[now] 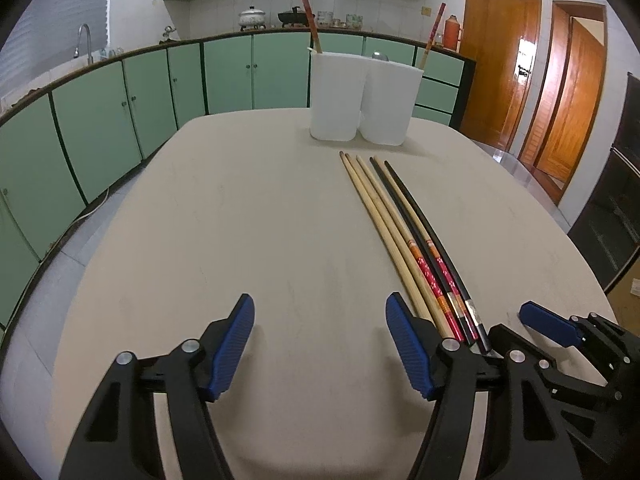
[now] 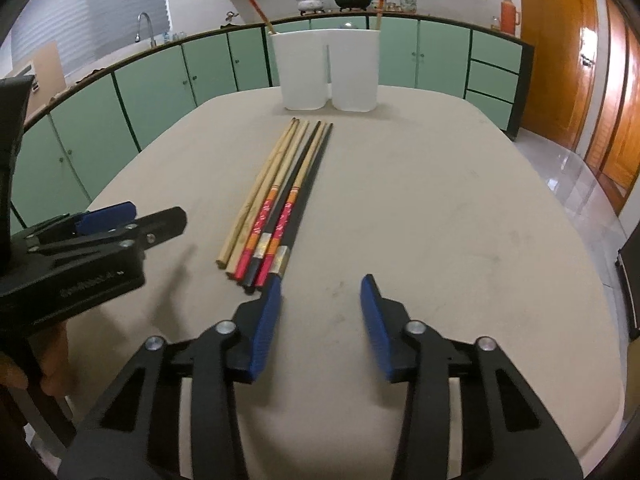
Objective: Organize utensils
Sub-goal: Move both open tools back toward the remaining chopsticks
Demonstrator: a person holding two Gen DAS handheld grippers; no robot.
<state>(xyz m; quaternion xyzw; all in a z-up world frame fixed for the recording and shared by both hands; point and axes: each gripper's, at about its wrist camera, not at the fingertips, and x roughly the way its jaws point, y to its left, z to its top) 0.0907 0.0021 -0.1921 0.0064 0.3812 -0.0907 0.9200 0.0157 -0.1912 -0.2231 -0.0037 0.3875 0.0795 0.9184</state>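
Several chopsticks [image 1: 400, 220] [image 2: 280, 184] lie side by side on the beige table [image 1: 200, 220]: plain wooden, red-patterned and black ones. Two white containers [image 1: 336, 96] [image 2: 354, 68] stand at the table's far side, each with one red-patterned chopstick [image 1: 308, 12] [image 2: 252, 0] sticking out. My left gripper [image 1: 320, 312] is open over bare table, the bundle just right of its right finger. My right gripper [image 2: 322, 284] is open with nothing between its pads; its left fingertip [image 2: 274, 292] sits at the near end of the black chopstick.
Green cabinets and a counter with a sink tap [image 1: 84, 40], pots and a red flask [image 2: 510, 14] run behind the table. Wooden doors [image 1: 500, 52] stand at the right. A hand [image 2: 52, 360] holds the left gripper's body [image 2: 80, 256] at the left.
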